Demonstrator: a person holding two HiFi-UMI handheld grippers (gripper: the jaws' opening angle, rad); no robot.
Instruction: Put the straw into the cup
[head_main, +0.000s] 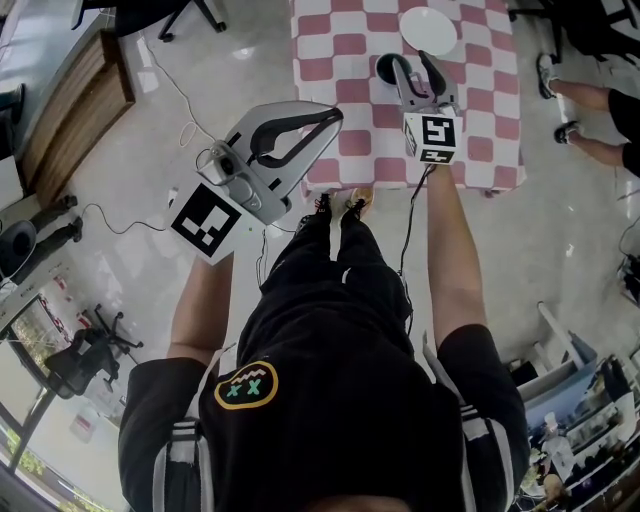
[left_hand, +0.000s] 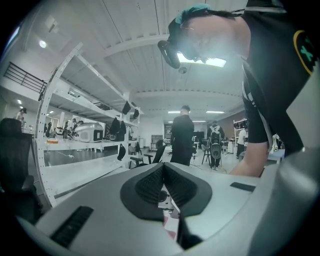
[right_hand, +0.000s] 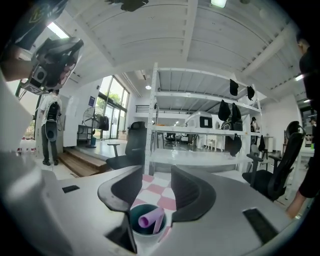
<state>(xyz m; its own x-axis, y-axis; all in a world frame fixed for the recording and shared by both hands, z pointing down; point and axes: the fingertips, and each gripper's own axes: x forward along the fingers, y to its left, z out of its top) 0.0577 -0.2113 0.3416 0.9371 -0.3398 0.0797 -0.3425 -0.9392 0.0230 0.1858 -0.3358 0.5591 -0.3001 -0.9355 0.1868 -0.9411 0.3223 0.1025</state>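
Straw (right_hand: 150, 219) in cup (right_hand: 133, 225), tilted. Right gripper (right_hand: 156, 186) jaws apart, empty, just over cup. Left gripper (left_hand: 163, 175) closed, empty, idle. Lift right gripper straight up; avoid clipping straw or cup.

Noted pink-checked table (head_main: 340, 45) bearing white plate (head_main: 429, 30); saw cable (head_main: 172, 85) trailing over pale floor (head_main: 560, 250), shelving rack (right_hand: 200, 131) beside black office chair (right_hand: 135, 140).
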